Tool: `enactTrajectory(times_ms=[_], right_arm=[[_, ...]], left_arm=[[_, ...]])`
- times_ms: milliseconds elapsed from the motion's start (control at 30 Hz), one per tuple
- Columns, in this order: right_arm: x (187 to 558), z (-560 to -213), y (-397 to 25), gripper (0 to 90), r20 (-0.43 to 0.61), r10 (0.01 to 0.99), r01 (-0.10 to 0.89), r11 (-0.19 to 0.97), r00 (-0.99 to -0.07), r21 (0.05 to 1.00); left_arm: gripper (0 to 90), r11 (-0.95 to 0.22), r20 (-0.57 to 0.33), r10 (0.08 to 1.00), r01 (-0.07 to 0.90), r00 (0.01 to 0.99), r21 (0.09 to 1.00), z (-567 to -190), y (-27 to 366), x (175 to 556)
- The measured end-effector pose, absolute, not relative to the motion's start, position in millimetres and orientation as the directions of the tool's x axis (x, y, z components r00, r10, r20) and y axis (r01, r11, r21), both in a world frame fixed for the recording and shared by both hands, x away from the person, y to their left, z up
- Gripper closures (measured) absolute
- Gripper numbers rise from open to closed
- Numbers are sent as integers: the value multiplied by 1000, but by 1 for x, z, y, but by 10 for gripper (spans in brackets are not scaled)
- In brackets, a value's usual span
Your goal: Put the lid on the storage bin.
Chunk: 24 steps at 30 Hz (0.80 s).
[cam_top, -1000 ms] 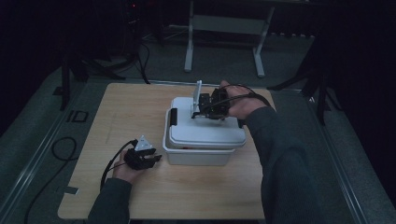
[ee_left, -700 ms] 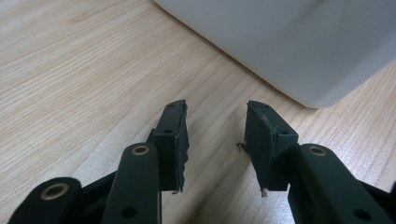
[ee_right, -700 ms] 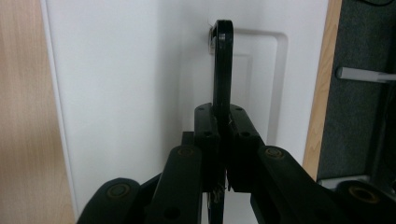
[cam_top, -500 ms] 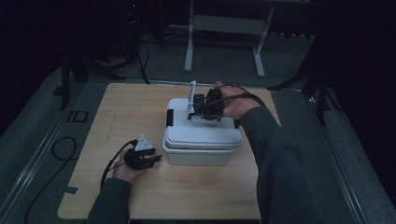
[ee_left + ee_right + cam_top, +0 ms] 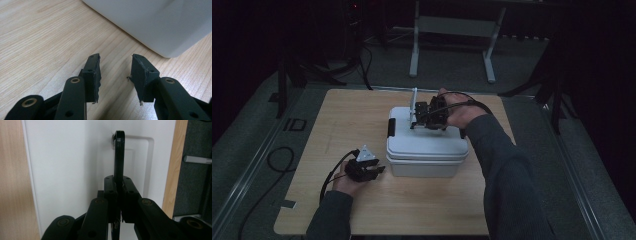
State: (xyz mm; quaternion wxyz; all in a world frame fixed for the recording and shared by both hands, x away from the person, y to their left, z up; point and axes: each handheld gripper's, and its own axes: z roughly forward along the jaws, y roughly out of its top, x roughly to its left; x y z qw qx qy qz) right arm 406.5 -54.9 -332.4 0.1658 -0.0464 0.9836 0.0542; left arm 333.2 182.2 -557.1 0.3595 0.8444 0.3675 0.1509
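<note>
While clamped on the upright handle (image 5: 119, 152), right tool (image 5: 119, 192) mid-lid; left tool (image 5: 115, 72) agape beside the box (image 5: 424, 150).

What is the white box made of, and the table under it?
The white box looks like smooth matte plastic: even colour, rounded moulded corners, a recessed panel in the lid. The table looks like pale wood or wood-look laminate, with grain lines showing; which one, I cannot tell.
</note>
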Motion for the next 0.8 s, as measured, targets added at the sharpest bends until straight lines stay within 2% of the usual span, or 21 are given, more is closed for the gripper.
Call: enactTrajectory(times_ms=[800], right_arm=[[408,-343,-46,846,-325,-78,-105,992,-943,67]], left_arm=[[593,-472,-9,728,510,686,719,-557,182,333]])
